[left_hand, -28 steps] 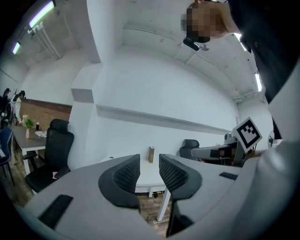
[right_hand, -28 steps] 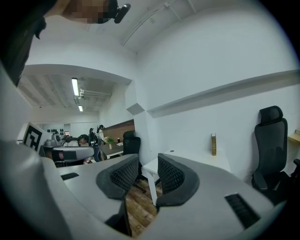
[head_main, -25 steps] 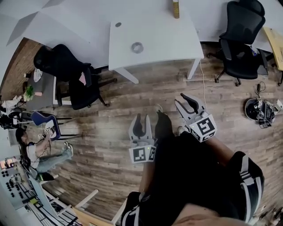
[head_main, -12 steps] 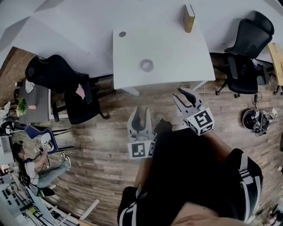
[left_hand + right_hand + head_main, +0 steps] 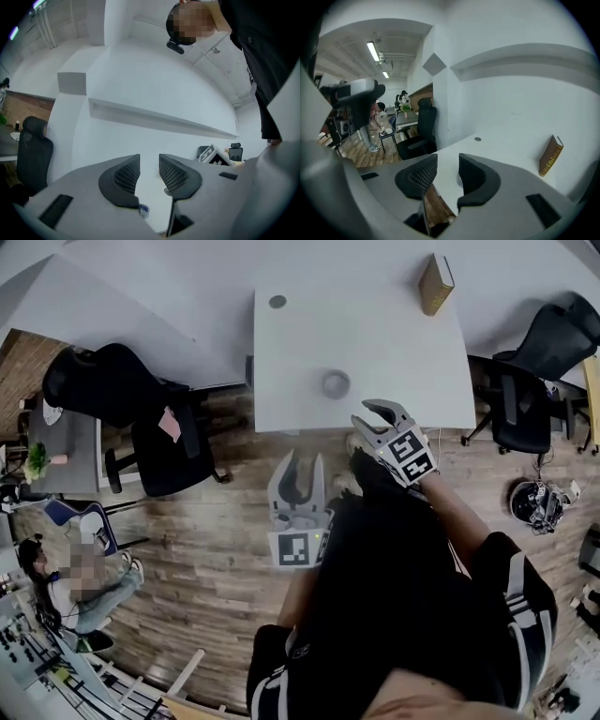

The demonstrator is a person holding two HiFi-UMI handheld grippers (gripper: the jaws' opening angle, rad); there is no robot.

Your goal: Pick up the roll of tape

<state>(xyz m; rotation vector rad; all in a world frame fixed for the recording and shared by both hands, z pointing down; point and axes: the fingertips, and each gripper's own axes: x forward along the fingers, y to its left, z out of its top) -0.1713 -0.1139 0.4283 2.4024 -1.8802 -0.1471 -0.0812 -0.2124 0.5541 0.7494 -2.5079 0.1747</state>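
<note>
The roll of tape [image 5: 336,383] is a small grey ring lying flat on the white table [image 5: 394,352], near its front edge. My right gripper [image 5: 367,417] hangs over that front edge, just right of and short of the tape. Its jaws are opening and nothing is between them. In the right gripper view a sliver of the tape [image 5: 459,180] shows behind the right jaw of the right gripper [image 5: 447,171]. My left gripper [image 5: 302,468] is open and empty, over the floor short of the table. The tape [image 5: 144,210] shows small, low between the jaws of the left gripper [image 5: 149,166].
A brown book [image 5: 435,284] stands at the table's far right edge, and a small dark disc [image 5: 277,302] lies at its far left. Black office chairs stand left [image 5: 141,418] and right [image 5: 534,381] of the table. A person [image 5: 84,577] sits far left.
Both grippers have moved forward to the table. The right one went from over the floor to the table's front edge beside the tape and tipped downward. Its jaws stand a little wider.
</note>
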